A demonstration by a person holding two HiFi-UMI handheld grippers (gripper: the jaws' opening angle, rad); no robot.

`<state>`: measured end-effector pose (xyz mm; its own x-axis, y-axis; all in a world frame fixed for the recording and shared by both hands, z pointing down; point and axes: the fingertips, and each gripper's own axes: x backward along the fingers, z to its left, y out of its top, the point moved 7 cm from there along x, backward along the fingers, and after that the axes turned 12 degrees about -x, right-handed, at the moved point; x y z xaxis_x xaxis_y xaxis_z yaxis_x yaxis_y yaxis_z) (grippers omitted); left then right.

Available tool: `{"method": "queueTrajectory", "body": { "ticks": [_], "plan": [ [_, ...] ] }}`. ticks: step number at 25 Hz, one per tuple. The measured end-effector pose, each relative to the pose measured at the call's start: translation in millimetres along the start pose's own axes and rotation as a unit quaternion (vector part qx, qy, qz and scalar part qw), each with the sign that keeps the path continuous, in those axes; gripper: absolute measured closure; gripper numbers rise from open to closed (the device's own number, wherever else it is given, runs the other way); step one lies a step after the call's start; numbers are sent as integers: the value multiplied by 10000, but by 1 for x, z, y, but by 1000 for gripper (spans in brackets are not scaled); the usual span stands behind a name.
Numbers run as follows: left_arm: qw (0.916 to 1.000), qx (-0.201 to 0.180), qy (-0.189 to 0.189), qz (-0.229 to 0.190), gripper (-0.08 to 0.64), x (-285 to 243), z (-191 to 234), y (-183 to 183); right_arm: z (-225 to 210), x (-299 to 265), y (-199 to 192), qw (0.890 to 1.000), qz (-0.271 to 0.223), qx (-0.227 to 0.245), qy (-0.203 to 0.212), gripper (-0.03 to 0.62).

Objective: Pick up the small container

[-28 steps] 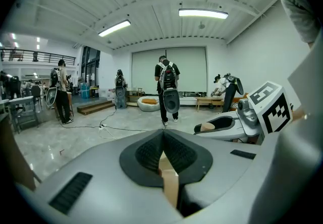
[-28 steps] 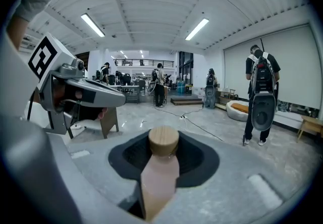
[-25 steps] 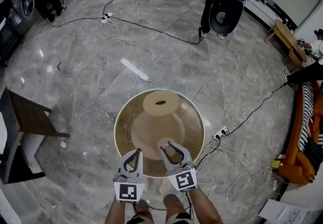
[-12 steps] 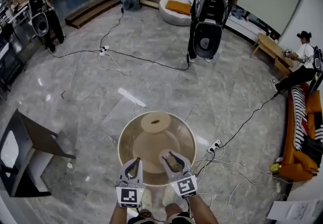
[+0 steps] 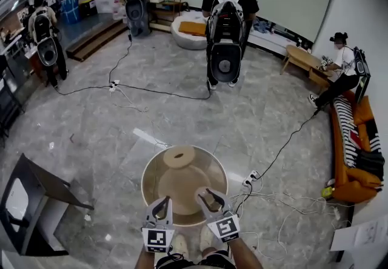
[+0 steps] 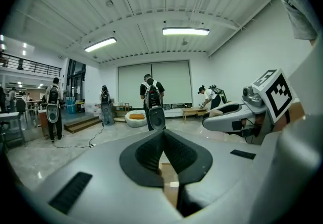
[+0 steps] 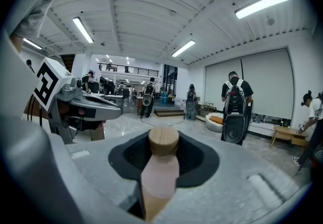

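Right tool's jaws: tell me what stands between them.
The small container, pink with a wooden cap, stands between the right tool's jaws, which close on it. The right gripper view shows this plainly.

- The small container [image 7: 160, 167] is hiding its lower end behind the body of the right gripper [image 5: 210, 195].
- In the head view, it is showing too small to identify.
- The person's forearms [image 5: 245, 257] are running off the bottom edge.

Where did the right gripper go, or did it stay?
No. The right gripper still hangs over the round table's near right part; only the head view tilted up.
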<state>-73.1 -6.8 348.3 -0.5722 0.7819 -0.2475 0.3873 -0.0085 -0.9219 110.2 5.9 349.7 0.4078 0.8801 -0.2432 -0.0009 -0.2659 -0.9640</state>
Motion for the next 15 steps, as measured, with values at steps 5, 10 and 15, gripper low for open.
{"method": "queueTrajectory", "body": {
  "ticks": [5, 10, 15],
  "plan": [
    [9998, -80, -94, -136, 543, 29, -8, 12, 14, 34, 4, 9997, -56, -2, -221, 468],
    [9994, -134, -142, -274, 543, 59, -8, 19, 35, 62, 9, 9990, -104, 61, -420, 468],
    [9992, -172, -153, -328, 543, 86, -7, 16, 56, 80, 7, 9985, -166, 74, -526, 468]
  ]
}}
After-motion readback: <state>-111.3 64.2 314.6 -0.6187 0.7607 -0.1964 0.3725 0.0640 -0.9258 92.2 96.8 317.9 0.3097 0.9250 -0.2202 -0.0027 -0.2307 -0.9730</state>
